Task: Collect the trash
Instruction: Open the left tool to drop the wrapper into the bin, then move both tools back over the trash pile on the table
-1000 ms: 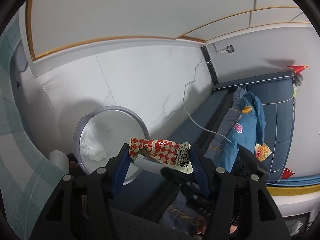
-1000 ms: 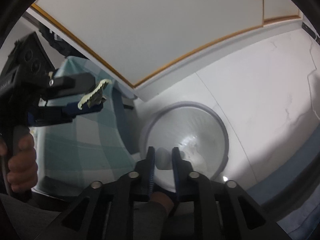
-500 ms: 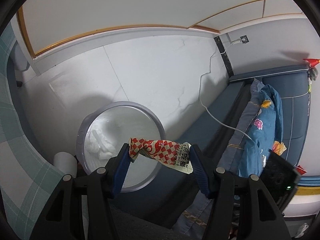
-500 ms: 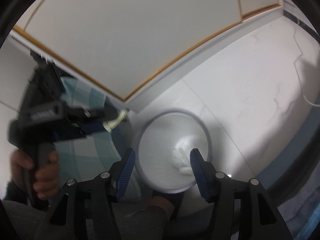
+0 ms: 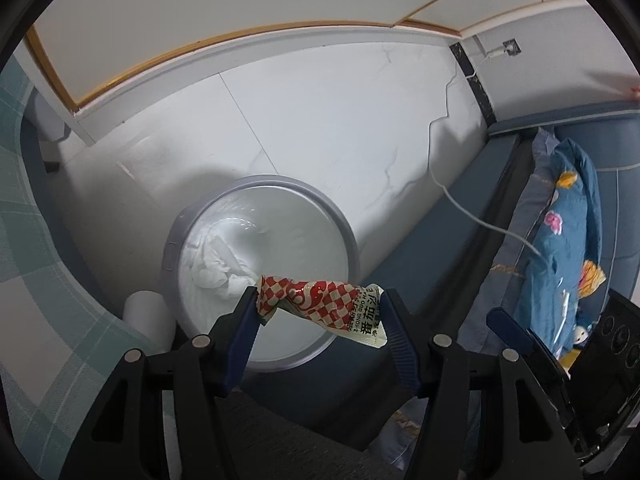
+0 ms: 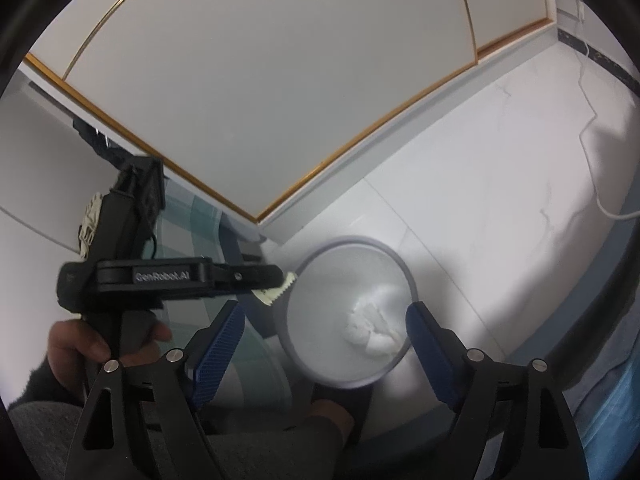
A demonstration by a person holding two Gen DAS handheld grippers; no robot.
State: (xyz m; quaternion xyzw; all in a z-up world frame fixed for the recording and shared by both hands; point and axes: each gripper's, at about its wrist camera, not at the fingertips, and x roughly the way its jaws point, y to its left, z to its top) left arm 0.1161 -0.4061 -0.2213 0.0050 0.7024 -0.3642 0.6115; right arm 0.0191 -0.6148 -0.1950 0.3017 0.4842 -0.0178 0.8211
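My left gripper [image 5: 318, 312] is shut on a red-and-white checkered sauce packet [image 5: 324, 306] and holds it over the near rim of a grey round trash bin [image 5: 352, 240] lined with a white bag. Crumpled white tissue [image 5: 218, 268] lies inside the bin. In the right wrist view the bin [image 6: 400, 268] sits on the floor with the tissue [image 6: 374, 330] at its bottom. My right gripper [image 6: 322, 340] is open and empty above the bin's near side. The left gripper [image 6: 276, 290] shows there at the bin's left rim, with the packet's edge [image 6: 280, 292] showing.
White marble floor tiles [image 5: 320, 120] surround the bin. A checked green cloth [image 5: 24, 280] hangs at the left. A blue sofa [image 5: 460, 248] with a blue patterned pillow [image 5: 560, 248] and a white cable [image 5: 480, 220] is to the right. A white roll [image 5: 144, 316] stands beside the bin.
My right gripper has opened and let the white tissue fall into the bin, then pulled back. My left gripper has moved over the bin with the packet.
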